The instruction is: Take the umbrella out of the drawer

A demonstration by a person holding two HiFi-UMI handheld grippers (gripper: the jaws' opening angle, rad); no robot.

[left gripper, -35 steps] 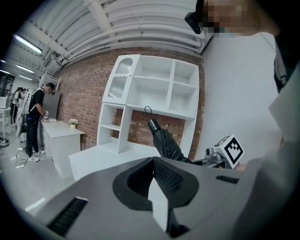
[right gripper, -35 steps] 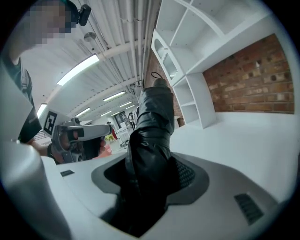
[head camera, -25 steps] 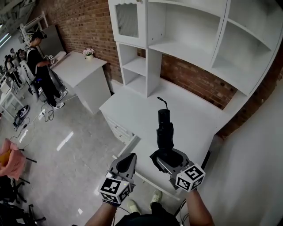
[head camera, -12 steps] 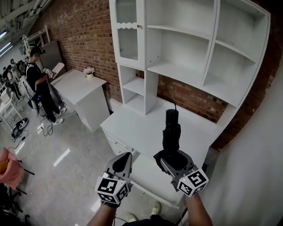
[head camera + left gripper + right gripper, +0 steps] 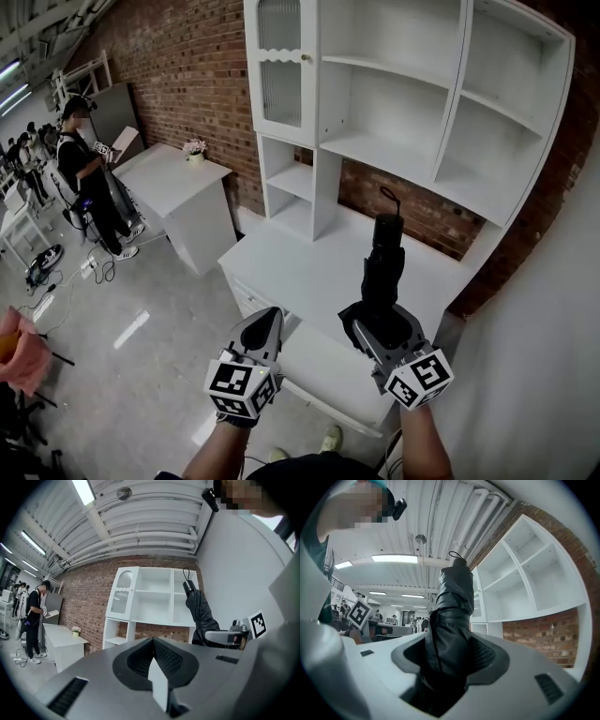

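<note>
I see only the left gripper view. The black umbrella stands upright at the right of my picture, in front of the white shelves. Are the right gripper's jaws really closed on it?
Observer: Yes. The right gripper view shows the right gripper with both jaws pressed on the folded cloth of the umbrella, near its lower end.
Operator: Thank you. I cannot see below the grippers. In what state is the drawer?
Observer: In the head view the drawer stands pulled out from under the desk, toward the person.
</note>
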